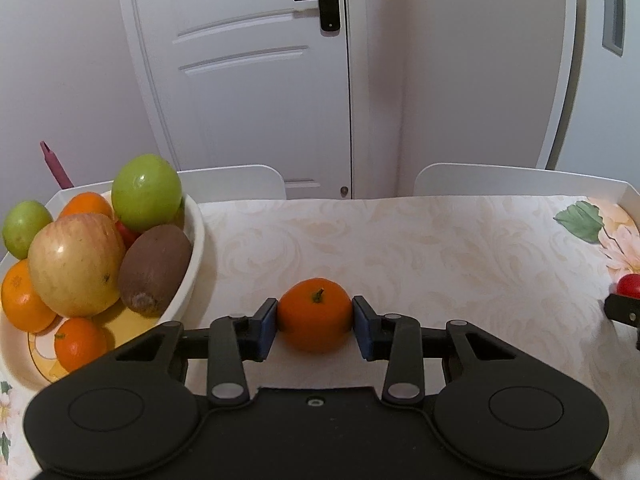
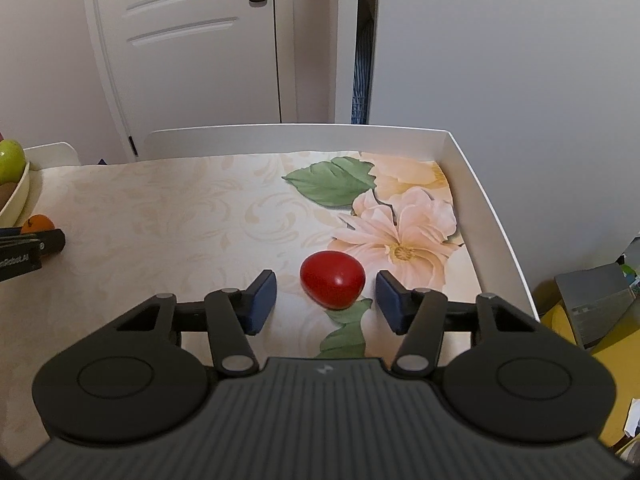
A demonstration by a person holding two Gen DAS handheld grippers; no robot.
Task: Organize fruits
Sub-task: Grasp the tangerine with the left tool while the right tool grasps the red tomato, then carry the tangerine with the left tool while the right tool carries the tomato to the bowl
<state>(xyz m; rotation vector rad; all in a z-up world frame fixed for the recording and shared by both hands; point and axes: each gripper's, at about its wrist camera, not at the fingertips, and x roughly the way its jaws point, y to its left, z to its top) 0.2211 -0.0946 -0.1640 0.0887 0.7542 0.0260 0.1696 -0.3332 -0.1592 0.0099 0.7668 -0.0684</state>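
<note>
The left gripper (image 1: pixel 315 318) clamps a mandarin (image 1: pixel 315 314) between its blue pads on the floral tablecloth (image 1: pixel 440 248), just right of a white bowl (image 1: pixel 192 256) heaped with apples, oranges and a kiwi. The right gripper (image 2: pixel 326 298), jaws spread, straddles a red tomato (image 2: pixel 333 283) without touching it, near the tray's right rim.

bowl (image 1: pixel 192 240) cut off at left edge (its lower fruit hidden)

Floral-clothed table (image 2: pixel 168 216) bears bowl (image 1: pixel 196 240), mandarin (image 1: pixel 315 314), red fruit (image 2: pixel 333 278).
</note>
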